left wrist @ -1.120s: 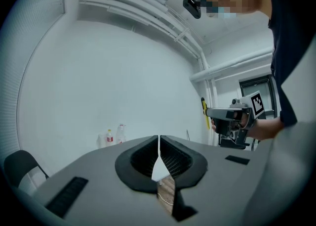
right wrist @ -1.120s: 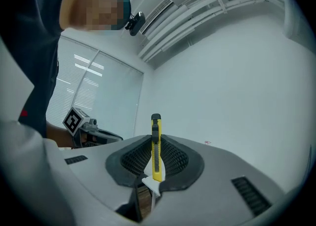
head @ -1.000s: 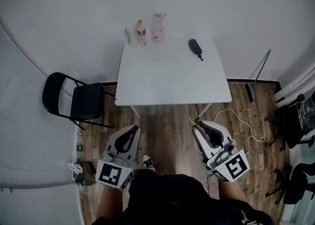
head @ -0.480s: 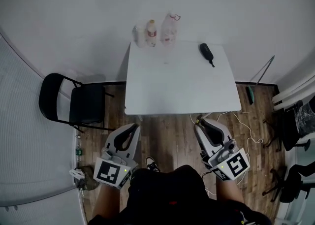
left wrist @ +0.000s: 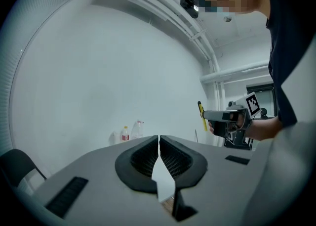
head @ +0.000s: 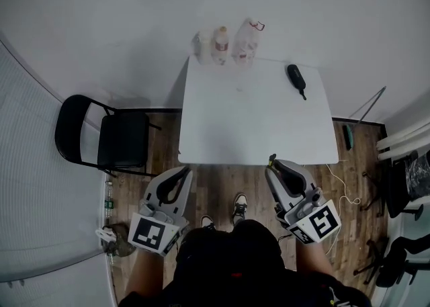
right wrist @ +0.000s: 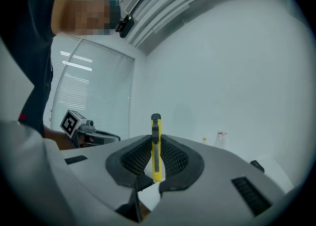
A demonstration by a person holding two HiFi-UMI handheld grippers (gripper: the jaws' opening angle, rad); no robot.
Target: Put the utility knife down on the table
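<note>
A yellow utility knife (right wrist: 156, 146) stands upright between the jaws of my right gripper (right wrist: 156, 157), which is shut on it. In the head view that right gripper (head: 274, 164) hovers just off the near edge of the white table (head: 255, 124), with the knife tip (head: 271, 159) poking out ahead. My left gripper (head: 181, 174) hangs lower left of the table's near edge, jaws shut with nothing between them. From the left gripper view the closed jaws of the left gripper (left wrist: 159, 143) meet, and the right gripper (left wrist: 227, 117) shows beyond with the knife (left wrist: 202, 116).
Several plastic bottles (head: 228, 45) stand at the table's far edge. A black object (head: 295, 77) lies at its far right. A black folding chair (head: 101, 139) stands left of the table. Cables and a green-handled tool (head: 347, 136) lie on the wooden floor at right.
The view has moved forward: the table has slid nearer and to the right in the picture, its near edge now reaching the grippers. Both grippers keep their state.
</note>
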